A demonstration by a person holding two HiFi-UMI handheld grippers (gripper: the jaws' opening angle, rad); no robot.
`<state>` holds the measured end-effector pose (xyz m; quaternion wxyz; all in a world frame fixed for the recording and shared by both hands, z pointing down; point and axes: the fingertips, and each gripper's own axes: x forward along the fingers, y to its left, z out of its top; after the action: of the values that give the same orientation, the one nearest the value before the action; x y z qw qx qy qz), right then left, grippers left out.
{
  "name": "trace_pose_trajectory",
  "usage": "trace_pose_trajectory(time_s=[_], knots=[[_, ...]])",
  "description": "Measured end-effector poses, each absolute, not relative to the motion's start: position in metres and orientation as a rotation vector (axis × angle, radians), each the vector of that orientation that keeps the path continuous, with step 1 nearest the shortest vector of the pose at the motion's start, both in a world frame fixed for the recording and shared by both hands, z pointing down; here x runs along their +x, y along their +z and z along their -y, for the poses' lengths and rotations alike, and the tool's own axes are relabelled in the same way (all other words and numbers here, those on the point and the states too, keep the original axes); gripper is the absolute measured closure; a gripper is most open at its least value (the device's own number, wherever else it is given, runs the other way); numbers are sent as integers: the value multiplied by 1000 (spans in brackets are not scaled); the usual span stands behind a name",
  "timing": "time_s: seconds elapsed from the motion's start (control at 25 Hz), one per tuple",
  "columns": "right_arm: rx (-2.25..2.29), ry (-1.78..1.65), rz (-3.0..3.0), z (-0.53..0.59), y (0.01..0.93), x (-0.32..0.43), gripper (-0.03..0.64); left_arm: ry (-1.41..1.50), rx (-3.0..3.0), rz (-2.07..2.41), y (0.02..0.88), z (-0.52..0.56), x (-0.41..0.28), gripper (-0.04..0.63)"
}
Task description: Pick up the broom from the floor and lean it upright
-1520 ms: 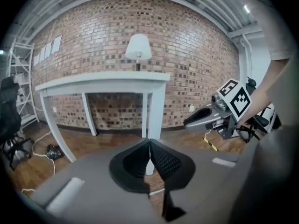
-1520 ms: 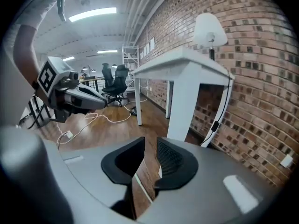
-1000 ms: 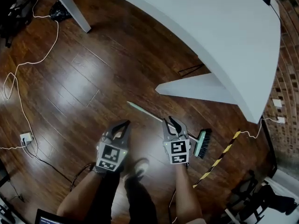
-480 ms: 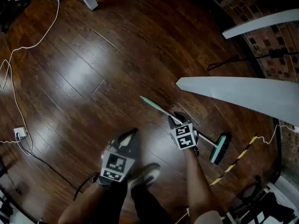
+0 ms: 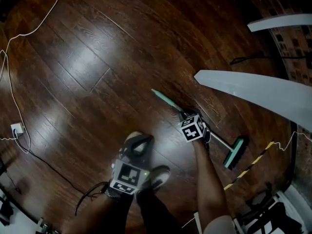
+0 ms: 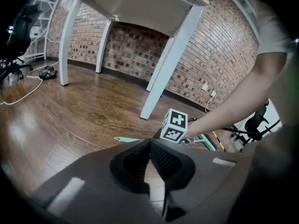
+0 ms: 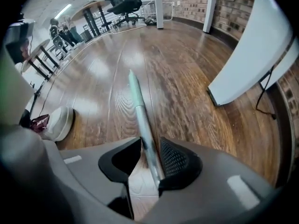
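The broom (image 5: 165, 100) lies flat on the dark wood floor, its green handle tip toward the upper left and its green brush head (image 5: 235, 152) at the lower right. My right gripper (image 5: 184, 115) points straight down over the handle (image 7: 138, 101). Its jaws have just been opening; the shaft runs between them, close to the right-hand pad (image 7: 176, 160), unclamped. My left gripper (image 5: 139, 141) hangs to the left of the broom, above the floor, jaws together and empty. In the left gripper view its tips (image 6: 149, 143) meet, with the green handle tip (image 6: 124, 139) beyond them.
A folded white table (image 5: 253, 94) lies just beyond the broom on the right. A yellow-black striped strip (image 5: 248, 167) runs near the brush head. White cables (image 5: 14, 82) and a socket (image 5: 16, 128) lie at the left. The person's shoe (image 5: 158, 177) is beside my left gripper.
Both grippers have sunk toward the floor. The right one tipped downward and came down over the broom handle, which now sits between its jaws. The left stays shut.
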<state>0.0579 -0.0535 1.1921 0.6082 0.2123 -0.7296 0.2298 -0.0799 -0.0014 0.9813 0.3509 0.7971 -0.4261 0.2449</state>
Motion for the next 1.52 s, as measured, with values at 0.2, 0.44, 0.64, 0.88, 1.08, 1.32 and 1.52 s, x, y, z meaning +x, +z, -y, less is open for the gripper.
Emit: trace_pose_trajectory(time_s=[0.2,0.44,0.64,0.88,1.08,1.32,1.52], knots=[[331,392,1694,46,1202,46,484,672,2113,1035,980,-4,-67,595],[273,324,1677,37,1201,45,529,728,2139,999,979,-7,-65,595],[271,248,1689,37,1175,47,531,774,2168,956,962,-5,-61,595],[340,188,1734,35,1099,51,532,704,2211,942,898,0,-43,595],[432,168,1778,35,1022,66,532,618,2302,889,834,3,-18,595],[676,139,1834,47,915,102,532,638,2445,924,752,15,0,595],[890,147,1878,68,838,151,531,620,2526,947,684,28,19,595]])
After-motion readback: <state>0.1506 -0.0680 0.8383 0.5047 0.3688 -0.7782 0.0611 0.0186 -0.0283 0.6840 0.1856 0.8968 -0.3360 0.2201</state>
